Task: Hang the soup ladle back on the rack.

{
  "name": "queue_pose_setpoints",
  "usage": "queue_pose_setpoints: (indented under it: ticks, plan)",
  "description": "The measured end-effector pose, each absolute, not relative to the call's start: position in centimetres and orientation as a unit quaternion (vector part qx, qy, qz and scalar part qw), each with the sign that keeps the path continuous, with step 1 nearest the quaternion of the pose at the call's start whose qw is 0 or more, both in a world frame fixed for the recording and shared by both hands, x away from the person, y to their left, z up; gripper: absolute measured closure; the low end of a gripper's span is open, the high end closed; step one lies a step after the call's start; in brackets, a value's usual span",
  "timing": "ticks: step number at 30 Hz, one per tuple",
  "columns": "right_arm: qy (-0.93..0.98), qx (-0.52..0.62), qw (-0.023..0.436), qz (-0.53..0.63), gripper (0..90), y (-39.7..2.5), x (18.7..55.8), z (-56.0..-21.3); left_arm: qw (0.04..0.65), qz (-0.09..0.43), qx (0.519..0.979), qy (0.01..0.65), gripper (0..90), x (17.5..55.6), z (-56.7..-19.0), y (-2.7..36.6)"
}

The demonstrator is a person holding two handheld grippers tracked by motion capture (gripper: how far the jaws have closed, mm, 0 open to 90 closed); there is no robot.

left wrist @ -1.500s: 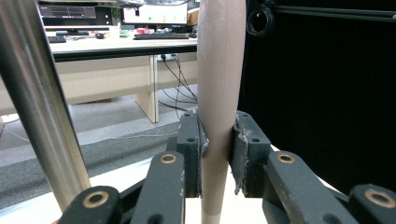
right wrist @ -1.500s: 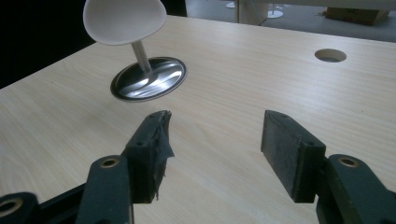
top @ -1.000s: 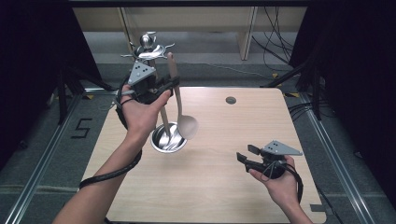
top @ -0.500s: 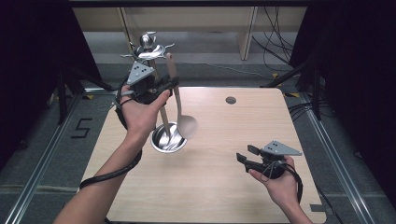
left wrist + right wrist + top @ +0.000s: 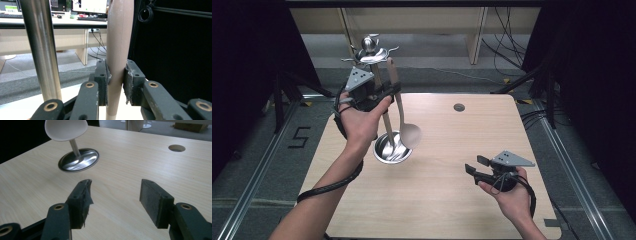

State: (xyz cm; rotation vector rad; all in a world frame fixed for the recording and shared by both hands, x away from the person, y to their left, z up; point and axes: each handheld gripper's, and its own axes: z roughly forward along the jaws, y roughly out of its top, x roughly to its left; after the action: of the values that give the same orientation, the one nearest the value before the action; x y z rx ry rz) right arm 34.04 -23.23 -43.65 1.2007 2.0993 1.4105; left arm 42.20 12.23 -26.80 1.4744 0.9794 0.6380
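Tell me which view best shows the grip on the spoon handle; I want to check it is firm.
The left gripper view: the left hand-held gripper has both pads pressed on the spoon handle. The high view shows the spoon hanging beside the stand, grip hidden; the right gripper view shows its bowl.

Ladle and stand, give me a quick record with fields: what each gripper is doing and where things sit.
left gripper: shut on the ladle handle, raised beside the pole
ladle: upright, bowl low, above the stand's base
stand: steel pole on a round base, hooks on top
right gripper: open, holding nothing, low over the table
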Motion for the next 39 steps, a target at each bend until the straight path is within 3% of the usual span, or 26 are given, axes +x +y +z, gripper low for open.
queue_pose_setpoints:
  ticks: [22, 39]
  plan:
    - [0.743, 0.43, 0.164, 0.486, 42.5, -23.3, 33.9, -43.6, 0.583, 0.298, 0.631, 0.416, 71.8, 42.3, -27.3, 12.9]
    - [0.743, 0.414, 0.176, 0.495, 41.9, -23.5, 34.3, -43.8, 0.576, 0.322, 0.644, 0.387, 54.9, 39.5, -28.6, 14.2]
